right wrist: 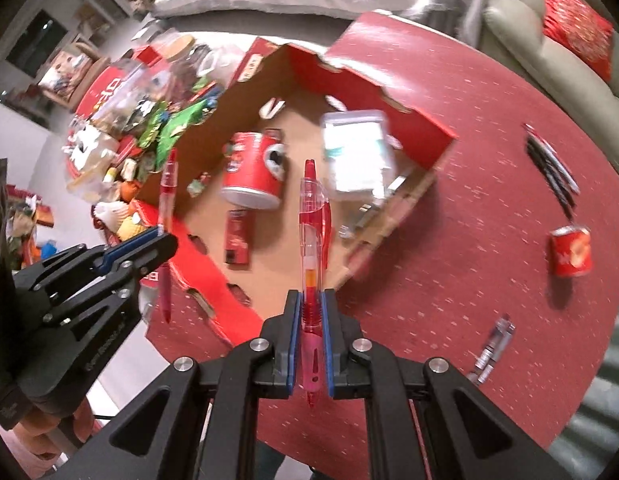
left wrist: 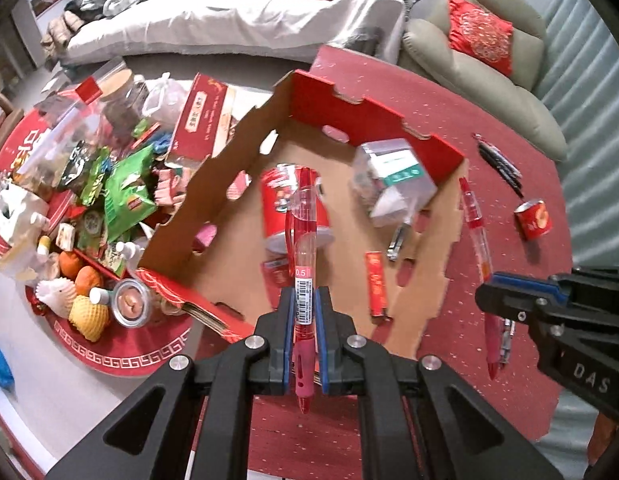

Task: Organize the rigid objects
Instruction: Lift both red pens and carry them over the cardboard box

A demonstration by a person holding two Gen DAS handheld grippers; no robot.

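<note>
My left gripper [left wrist: 304, 296] is shut on a red gel pen [left wrist: 303, 232], which stands up between the blue pads above the open cardboard box [left wrist: 213, 184]. My right gripper [right wrist: 311, 296] is shut on a second red pen [right wrist: 311, 220], held over the box's near edge. Each gripper also shows in the other's view: the right gripper [left wrist: 483, 292] with its pen [left wrist: 475, 220], and the left gripper [right wrist: 165, 236] with its pen [right wrist: 167, 188]. Inside the box lie a red can [right wrist: 253, 172], a white and green carton [right wrist: 355, 152], a small red packet [right wrist: 237, 236] and a metal clipper [left wrist: 395, 242].
On the round red tablecloth [right wrist: 449, 208] to the right lie a few black pens [right wrist: 553, 172], a small red can [right wrist: 571, 252] and a silver pen [right wrist: 493, 346]. A red tray [left wrist: 121, 354] crowded with snacks and fruit sits left of the box. A bed [left wrist: 245, 12] and an armchair [left wrist: 489, 76] stand behind.
</note>
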